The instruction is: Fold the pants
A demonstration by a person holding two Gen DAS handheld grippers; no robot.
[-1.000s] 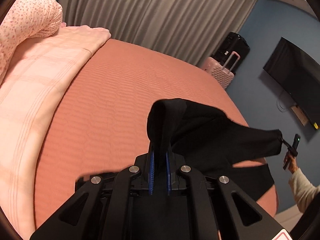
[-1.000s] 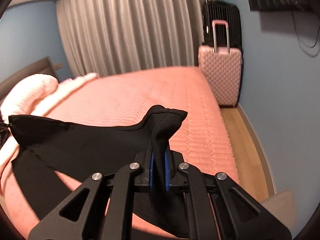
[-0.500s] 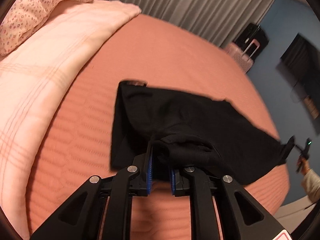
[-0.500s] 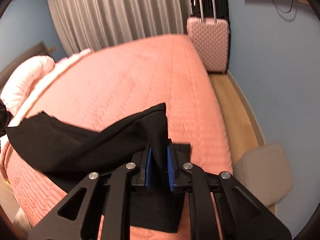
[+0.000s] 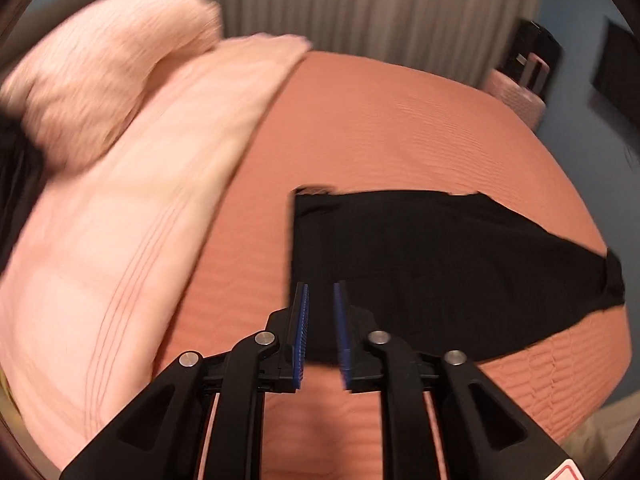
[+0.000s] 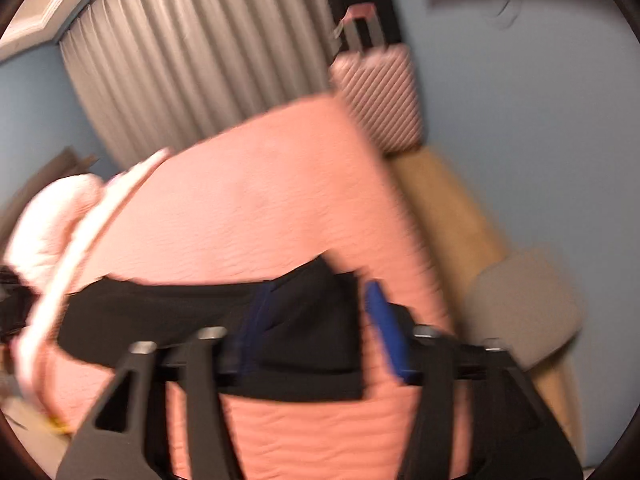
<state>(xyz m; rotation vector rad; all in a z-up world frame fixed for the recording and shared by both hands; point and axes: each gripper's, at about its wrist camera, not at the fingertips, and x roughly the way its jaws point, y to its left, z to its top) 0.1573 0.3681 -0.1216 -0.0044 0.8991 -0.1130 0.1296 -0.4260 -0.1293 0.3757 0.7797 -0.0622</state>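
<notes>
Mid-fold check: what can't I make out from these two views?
- Left wrist view: the pants have their near edge behind the left tool; its jaws have just been opening, black cloth showing in the gap.
- Right wrist view: motion blur smears the pants' outline; the right tool has just been opening, cloth between its jaws.
- Both: lower layers, under the top one.

my left black two-finger gripper with blue ribbed pads (image 5: 321,298) tilts steeply downward, its jaws just eased apart to a narrow gap, the pads no longer pressing anything. my right black gripper with blue pads (image 6: 316,312) also slants down, rolled a little, its jaws just sprung wide, gripping nothing.
</notes>
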